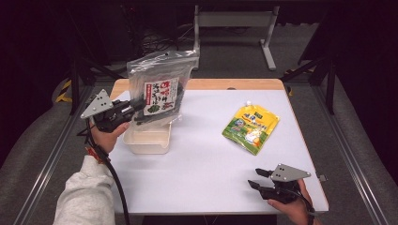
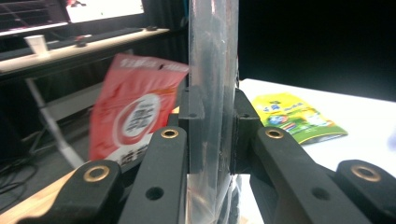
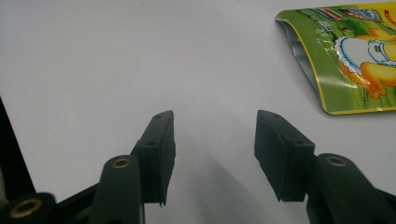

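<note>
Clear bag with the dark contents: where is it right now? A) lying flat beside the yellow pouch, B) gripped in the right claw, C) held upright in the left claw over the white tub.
C: the left claw is shut on the clear bag, holding it upright above the white tub.

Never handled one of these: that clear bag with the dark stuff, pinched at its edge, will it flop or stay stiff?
The clear bag probably keeps its shape: it stands nearly upright above the tub though the left gripper clamps just one side. It likely weighs little, since an edge pinch carries it. The glossy film could slip.
</note>
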{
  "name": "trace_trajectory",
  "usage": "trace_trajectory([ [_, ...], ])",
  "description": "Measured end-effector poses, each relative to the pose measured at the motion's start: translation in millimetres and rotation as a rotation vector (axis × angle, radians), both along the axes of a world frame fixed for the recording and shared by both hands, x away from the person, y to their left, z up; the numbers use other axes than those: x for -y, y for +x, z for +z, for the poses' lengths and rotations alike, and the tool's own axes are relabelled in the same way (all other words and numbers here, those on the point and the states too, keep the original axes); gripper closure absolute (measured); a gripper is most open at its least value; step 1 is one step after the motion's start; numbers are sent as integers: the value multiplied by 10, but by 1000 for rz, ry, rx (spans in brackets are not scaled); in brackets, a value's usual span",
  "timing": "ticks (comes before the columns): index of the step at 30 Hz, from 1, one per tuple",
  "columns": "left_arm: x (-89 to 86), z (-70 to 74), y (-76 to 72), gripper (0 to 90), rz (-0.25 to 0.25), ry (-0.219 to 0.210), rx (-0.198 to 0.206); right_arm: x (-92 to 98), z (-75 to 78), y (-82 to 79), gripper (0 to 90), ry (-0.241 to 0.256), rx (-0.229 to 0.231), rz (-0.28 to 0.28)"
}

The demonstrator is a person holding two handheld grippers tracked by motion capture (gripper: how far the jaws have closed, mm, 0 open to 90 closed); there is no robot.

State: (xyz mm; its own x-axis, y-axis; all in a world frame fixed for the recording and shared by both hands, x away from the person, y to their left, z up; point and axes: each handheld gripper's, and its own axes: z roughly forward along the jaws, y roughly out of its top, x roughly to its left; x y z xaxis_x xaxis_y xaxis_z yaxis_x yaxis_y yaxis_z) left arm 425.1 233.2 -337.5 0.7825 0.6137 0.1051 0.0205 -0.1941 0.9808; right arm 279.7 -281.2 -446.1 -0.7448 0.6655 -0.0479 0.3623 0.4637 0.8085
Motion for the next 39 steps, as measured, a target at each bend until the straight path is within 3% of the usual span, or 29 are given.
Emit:
trace_trajectory([
  [10, -97, -133, 81, 793, 50, 22, -4, -4, -6, -3, 477, -5, -2, 2],
  [13, -152, -193, 112, 792, 63, -7, -9, 0, -13, 0, 476, -5, -5, 1],
  [17, -185, -227, 134, 791, 95, 21, -18, -12, -18, -2, 474, -10, -6, 6],
  [25, -112, -435, 231, 786, 78, 11, -63, -30, -30, 5, 469, -17, -11, 17],
  [33, -123, -491, 246, 768, 83, 3, -82, -43, -41, 4, 463, -24, -15, 29],
  [34, -142, -494, 237, 755, 107, 9, -80, -47, -39, 0, 463, -25, -15, 33],
  [37, -175, -502, 223, 729, 110, 20, -88, -53, -38, -6, 458, -28, -13, 38],
  [39, -188, -509, 202, 722, 118, 49, -93, -58, -38, -7, 455, -29, -14, 41],
])
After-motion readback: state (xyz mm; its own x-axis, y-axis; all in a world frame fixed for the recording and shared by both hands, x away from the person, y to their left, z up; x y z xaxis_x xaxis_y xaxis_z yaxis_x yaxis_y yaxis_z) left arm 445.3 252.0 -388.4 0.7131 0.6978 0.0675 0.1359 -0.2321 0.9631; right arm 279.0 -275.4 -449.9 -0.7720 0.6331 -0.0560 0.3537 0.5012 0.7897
